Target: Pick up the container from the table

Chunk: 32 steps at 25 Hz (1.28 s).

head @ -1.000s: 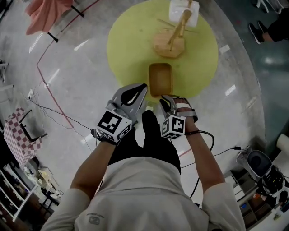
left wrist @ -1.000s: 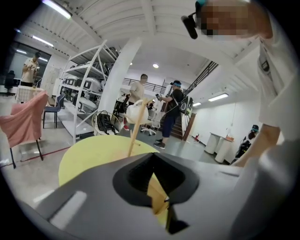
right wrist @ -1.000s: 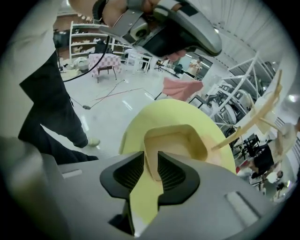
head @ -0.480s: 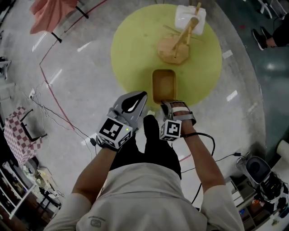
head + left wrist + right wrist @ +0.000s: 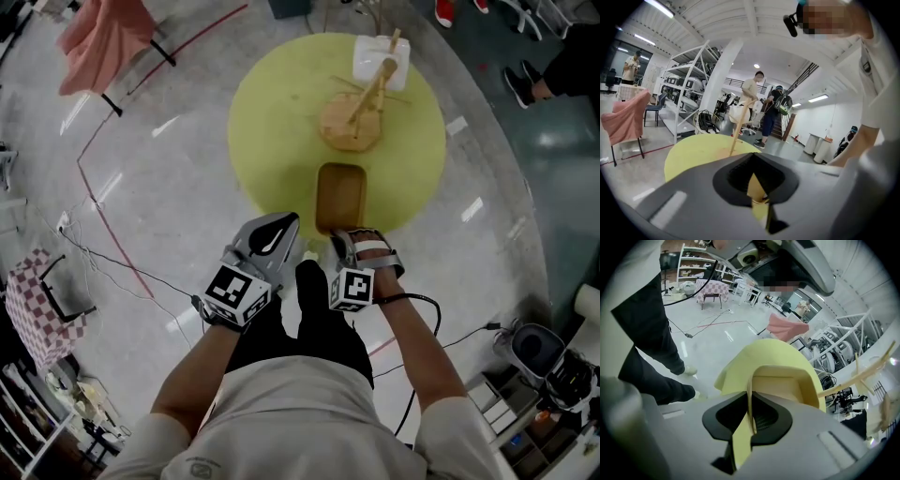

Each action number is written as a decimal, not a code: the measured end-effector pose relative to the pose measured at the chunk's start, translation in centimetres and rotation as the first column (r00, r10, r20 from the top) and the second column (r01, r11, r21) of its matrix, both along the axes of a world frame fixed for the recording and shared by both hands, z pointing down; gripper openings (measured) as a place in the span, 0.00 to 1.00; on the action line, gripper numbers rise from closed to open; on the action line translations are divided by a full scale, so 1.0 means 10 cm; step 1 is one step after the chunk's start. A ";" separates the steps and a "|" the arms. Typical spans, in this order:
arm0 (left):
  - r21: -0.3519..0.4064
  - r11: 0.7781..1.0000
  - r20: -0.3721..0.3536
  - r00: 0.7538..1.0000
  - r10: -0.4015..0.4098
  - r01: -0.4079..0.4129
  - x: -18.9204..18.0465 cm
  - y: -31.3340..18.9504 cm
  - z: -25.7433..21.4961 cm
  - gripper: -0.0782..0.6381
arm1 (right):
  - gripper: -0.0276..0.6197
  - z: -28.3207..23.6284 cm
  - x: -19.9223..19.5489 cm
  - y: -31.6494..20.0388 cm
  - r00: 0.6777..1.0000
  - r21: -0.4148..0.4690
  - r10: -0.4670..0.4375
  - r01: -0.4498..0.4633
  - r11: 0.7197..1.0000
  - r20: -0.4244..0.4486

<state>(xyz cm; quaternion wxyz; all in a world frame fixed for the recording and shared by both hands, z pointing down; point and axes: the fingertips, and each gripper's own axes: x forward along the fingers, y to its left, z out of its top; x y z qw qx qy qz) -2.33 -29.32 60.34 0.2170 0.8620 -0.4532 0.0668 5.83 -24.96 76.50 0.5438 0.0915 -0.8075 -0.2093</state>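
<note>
Left claw (image 5: pixel 289 225), jaws together and empty, hangs just off the bench's (image 5: pixel 272 141) near edge. Right claw (image 5: pixel 345 235) has moved up to the container (image 5: pixel 340 195), which sits directly ahead of it. Its jaws now seem pinched on the near wall, so lifting looks next.
</note>
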 end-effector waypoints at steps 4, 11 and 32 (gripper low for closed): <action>0.011 1.000 -0.003 1.000 0.028 -0.028 -0.01 0.10 -0.14 0.12 | 0.10 -0.26 -0.05 0.14 0.999 -0.023 0.041 -0.041 0.999 0.014; 0.064 0.994 -0.010 0.996 0.088 -0.087 -0.05 0.11 -0.43 0.12 | 0.10 -0.75 -0.19 0.25 0.994 -0.023 0.099 -0.098 0.995 0.043; 0.191 0.965 -0.032 0.981 0.191 -0.182 -0.15 0.70 -1.42 0.12 | 0.10 -2.20 -0.49 0.78 0.967 0.064 0.221 -0.231 0.971 0.129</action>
